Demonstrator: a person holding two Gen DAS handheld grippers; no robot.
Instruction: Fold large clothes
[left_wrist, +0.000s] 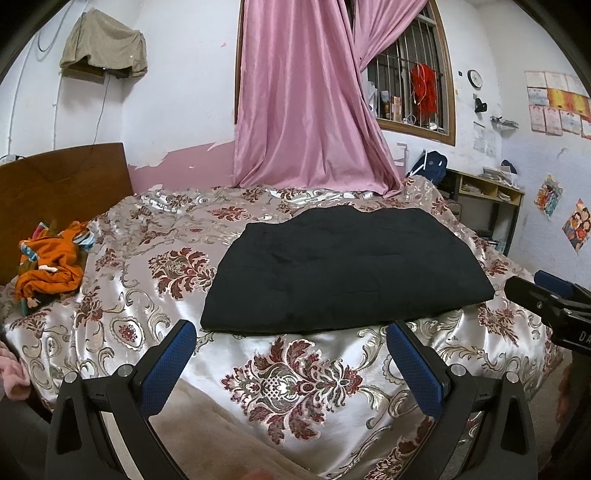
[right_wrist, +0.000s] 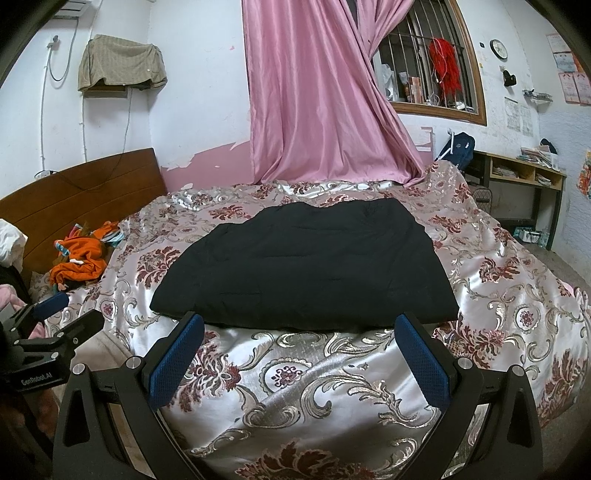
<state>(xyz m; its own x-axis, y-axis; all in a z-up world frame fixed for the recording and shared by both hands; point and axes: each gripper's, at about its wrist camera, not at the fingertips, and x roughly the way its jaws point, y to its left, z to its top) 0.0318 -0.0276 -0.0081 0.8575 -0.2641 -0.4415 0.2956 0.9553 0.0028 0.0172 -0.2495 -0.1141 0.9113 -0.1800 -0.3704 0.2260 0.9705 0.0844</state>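
Garment (left_wrist: 343, 269) folded, black, details indistinct | left tongs (left_wrist: 291, 339) spread | right tongs (right_wrist: 299, 332) spread, empty

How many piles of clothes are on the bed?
2. A black garment lies folded flat in the middle of the bed. An orange bundle sits crumpled near the headboard. More may be hidden beyond the bed's edges.

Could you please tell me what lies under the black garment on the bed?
The black garment lies on the floral bedspread, which shows around all its edges. Anything beneath it, between its layers, is covered.
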